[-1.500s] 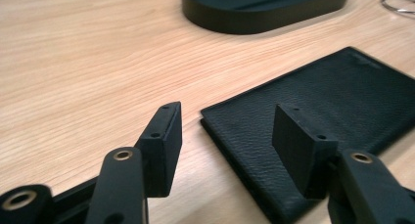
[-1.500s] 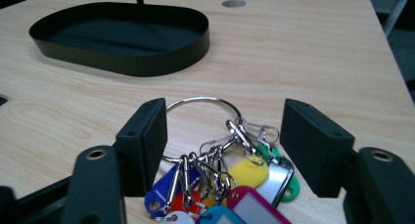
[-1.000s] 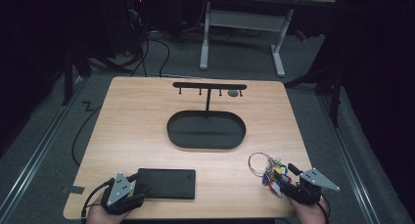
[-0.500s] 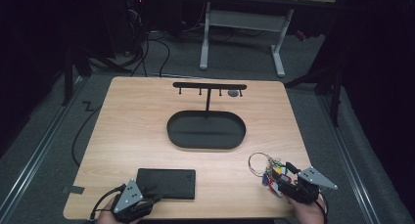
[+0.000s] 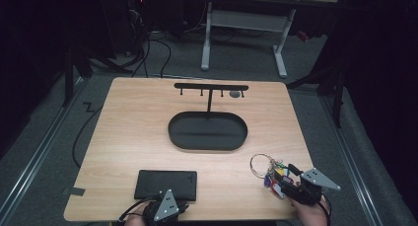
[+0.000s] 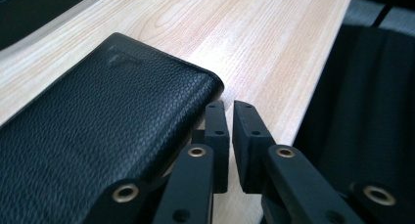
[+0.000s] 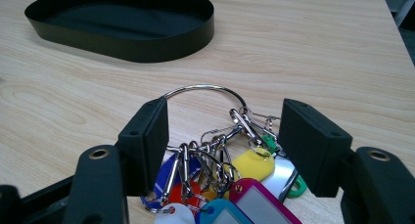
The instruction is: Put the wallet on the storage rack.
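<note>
Black pebbled leather lies along the near edge of the pale wood desk (image 5: 148,132): a flat wallet (image 5: 166,184), with the left claw (image 6: 230,117) just off its near corner. In the left gripper view the two jaws stand almost together with a thin gap between them and nothing in it, beside the wallet's rounded corner rather than on it. Compared with a second ago, this claw has slid from the desk's left corner to the middle of the wallet's near edge, so it looks set to take the wallet but has no hold yet.

On the right, the bunch of keys (image 7: 230,165) rests on the desk near the front right corner: a large steel ring (image 7: 203,94) carrying small clips and coloured plastic tags in yellow, blue, red, green and magenta. The right claw (image 7: 225,145) is spread wide, one jaw on either side of the bunch, with the ring lying just ahead of the jaw tips. In the high view it (image 5: 290,179) has barely moved over the last second, hovering at the same spot, so the grasp seems about ready: it needs only to close on the clips or the ring.

Farther back, the black oval tray (image 5: 207,132) sits mid-desk, with a T-shaped stand (image 5: 211,88) of small hooks rising from it. I judge the keys are meant for a hook or the tray, and nothing has been lifted so far.
</note>
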The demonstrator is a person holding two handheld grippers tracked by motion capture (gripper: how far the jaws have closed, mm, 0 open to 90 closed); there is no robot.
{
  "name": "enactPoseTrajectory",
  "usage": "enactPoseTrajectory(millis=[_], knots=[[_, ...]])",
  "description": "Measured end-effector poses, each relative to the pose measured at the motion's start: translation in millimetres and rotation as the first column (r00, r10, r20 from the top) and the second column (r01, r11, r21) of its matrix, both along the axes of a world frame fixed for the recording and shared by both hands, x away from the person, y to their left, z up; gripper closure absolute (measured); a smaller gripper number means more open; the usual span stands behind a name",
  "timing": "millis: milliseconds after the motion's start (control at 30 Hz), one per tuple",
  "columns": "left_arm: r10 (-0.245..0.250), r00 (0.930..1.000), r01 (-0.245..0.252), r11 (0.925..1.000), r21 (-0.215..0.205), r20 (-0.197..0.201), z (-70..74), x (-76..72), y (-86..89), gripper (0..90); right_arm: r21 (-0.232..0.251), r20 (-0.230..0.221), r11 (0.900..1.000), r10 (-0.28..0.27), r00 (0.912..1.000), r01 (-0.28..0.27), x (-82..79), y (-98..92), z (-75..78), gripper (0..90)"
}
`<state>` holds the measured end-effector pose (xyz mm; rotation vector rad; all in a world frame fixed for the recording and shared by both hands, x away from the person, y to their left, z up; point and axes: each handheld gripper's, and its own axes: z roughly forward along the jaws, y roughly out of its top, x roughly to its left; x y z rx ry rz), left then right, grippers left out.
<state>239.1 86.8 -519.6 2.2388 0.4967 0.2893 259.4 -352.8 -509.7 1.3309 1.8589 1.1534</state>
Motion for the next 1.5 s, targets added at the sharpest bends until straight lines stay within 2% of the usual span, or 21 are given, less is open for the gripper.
enactPoseTrajectory(millis=[100, 400, 433, 467, 567, 700, 767, 800, 833, 867, 900, 933, 967, 1000, 1033, 1067, 1133, 1300, 1333, 1367, 1500], knots=[[0.002, 0.9994, -0.004, 0.9992, 0.041, 0.033, -1.6, 4.7, -5.3, 87.3, -0.003, -0.007, 1.0, 0.009, 0.9999, -0.009, 0.3, 1.0, -0.8, 35.9], [0.08, 0.9957, -0.083, 0.9944, 0.066, 0.047, -2.5, 21.5, -5.9, 90.0, 0.0, -0.012, 1.0, 0.015, 0.9998, -0.015, 1.0, 2.1, -1.5, 35.9], [0.113, 0.9921, -0.117, 0.9903, 0.075, 0.055, -1.1, 27.4, -6.2, 90.0, -0.001, -0.013, 1.0, 0.017, 0.9998, -0.017, 1.3, 2.5, -1.8, 35.9], [0.113, 0.9921, -0.117, 0.9903, 0.075, 0.055, -1.1, 27.4, -6.2, 90.0, -0.001, -0.013, 1.0, 0.017, 0.9998, -0.017, 1.3, 2.5, -1.8, 35.9], [0.188, 0.9761, -0.198, 0.976, 0.091, 0.109, 6.0, 37.0, -4.3, 90.0, -0.005, -0.016, 1.0, 0.019, 0.9997, -0.02, 1.7, 2.6, -2.3, 36.0], [0.233, 0.965, -0.237, 0.9714, 0.017, 0.12, 17.4, 40.8, 15.5, 89.7, -0.004, -0.014, 1.0, 0.02, 0.9997, -0.02, 0.7, 1.8, -1.9, 36.0], [0.28, 0.9531, -0.278, 0.9601, -0.028, 0.116, 22.9, 43.3, 35.8, 88.2, 0.001, -0.012, 1.0, 0.015, 0.9998, -0.015, -0.3, 0.8, -1.0, 36.0], [0.311, 0.9441, -0.307, 0.9504, -0.048, 0.11, 24.3, 45.6, 48.7, 88.0, 0.002, -0.008, 1.0, 0.015, 0.9999, -0.015, -0.8, -0.1, -0.6, 36.0], [0.311, 0.9441, -0.307, 0.9504, -0.048, 0.11, 24.3, 45.6, 48.7, 88.0, 0.003, -0.007, 1.0, 0.015, 0.9999, -0.015, -1.3, -0.9, -0.3, 36.0], [0.349, 0.9314, -0.344, 0.9368, -0.062, 0.103, 24.4, 48.5, 62.8, 88.2, 0.003, -0.005, 1.0, 0.012, 0.9999, -0.012, -1.7, -1.6, -0.2, 36.0], [0.427, 0.8979, -0.422, 0.904, -0.071, 0.106, 21.2, 54.7, 92.9, 89.2, 0.004, -0.008, 1.0, 0.011, 0.9999, -0.011, -1.9, -2.5, 0.1, 36.7], [0.463, 0.8805, -0.458, 0.8861, -0.071, 0.101, 18.2, 58.2, 107.0, 90.0, 0.007, -0.012, 1.0, 0.01, 0.9999, -0.009, -2.1, -3.0, 0.2, 36.8], [0.463, 0.8805, -0.458, 0.8861, -0.071, 0.101, 18.2, 58.2, 107.0, 90.0, 0.007, -0.012, 1.0, 0.01, 0.9999, -0.009, -2.1, -3.0, 0.2, 36.8], [0.502, 0.8612, -0.498, 0.8644, -0.07, 0.078, 14.1, 62.6, 122.3, 90.0, 0.01, -0.015, 1.0, 0.008, 0.9999, -0.007, -2.2, -3.6, 0.5, 37.0], [0.525, 0.8491, -0.521, 0.8506, -0.074, 0.059, 10.9, 65.6, 131.4, 90.0, 0.012, -0.015, 1.0, 0.006, 0.9999, -0.006, -2.1, -4.0, 0.6, 37.0], [0.533, 0.8446, -0.53, 0.845, -0.071, 0.046, 8.0, 67.9, 137.0, 90.0, 0.014, -0.016, 1.0, 0.004, 0.9999, -0.004, -2.0, -3.9, 0.6, 37.0], [0.528, 0.8486, -0.526, 0.8487, -0.059, 0.033, 4.0, 70.2, 139.8, 90.0, 0.013, -0.016, 1.0, 0.009, 0.9998, -0.009, -0.4, -3.1, 0.6, 37.1], [0.467, 0.8839, -0.467, 0.8842, -0.011, 0.024, -4.2, 70.4, 124.8, 90.0, 0.008, -0.017, 1.0, 0.021, 0.9996, -0.021, 1.7, 0.3, 0.9, 37.1], [0.467, 0.8839, -0.467, 0.8842, -0.011, 0.024, -4.2, 70.4, 124.8, 90.0, 0.008, -0.017, 1.0, 0.021, 0.9996, -0.021, 1.7, 0.3, 0.9, 37.1], [0.455, 0.8905, -0.454, 0.8905, -0.021, 0.012, -2.7, 66.9, 122.7, 90.0, 0.007, -0.014, 1.0, 0.025, 0.9996, -0.024, 2.9, 0.3, 1.0, 37.1], [0.433, 0.9009, -0.433, 0.9014, -0.007, 0.033, -1.7, 55.7, 117.2, 90.0, 0.014, -0.015, 1.0, 0.028, 0.9995, -0.028, 5.7, 1.1, 1.8, 37.2]])
